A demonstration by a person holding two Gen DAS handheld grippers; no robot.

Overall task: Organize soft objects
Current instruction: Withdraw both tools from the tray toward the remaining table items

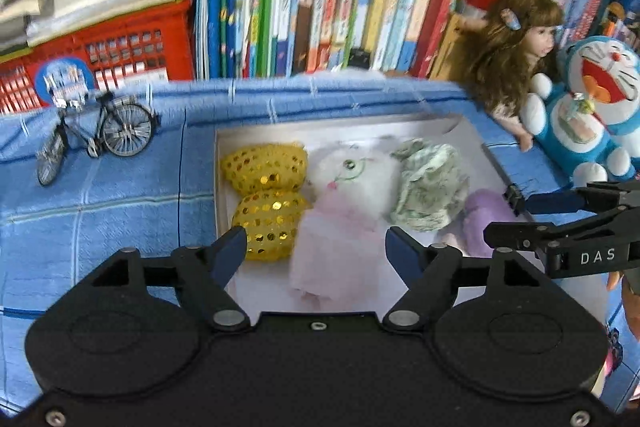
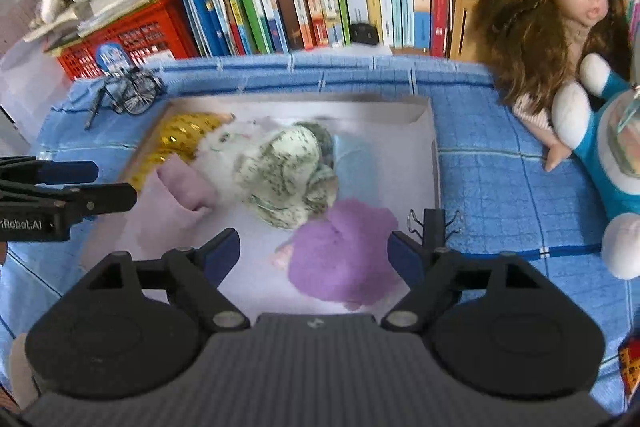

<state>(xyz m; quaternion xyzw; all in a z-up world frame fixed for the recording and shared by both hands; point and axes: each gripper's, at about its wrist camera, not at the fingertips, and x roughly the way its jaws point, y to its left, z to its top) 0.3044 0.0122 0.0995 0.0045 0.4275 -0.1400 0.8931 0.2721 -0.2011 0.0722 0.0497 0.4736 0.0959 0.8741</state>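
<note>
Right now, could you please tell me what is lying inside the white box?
Inside the white box lie a yellow sequined toy, a white plush cat in a pink dress, a green-patterned cloth bundle and a purple plush. Anything beneath them is covered.

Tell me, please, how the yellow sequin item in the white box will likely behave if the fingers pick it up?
The yellow sequin item looks puffy and pinched in the middle, so it probably squashes and bends when gripped. Its shiny sequins may make the surface a little slippery. It seems stuffed fabric, so likely light for its size and unlikely to break in the white box.
</note>
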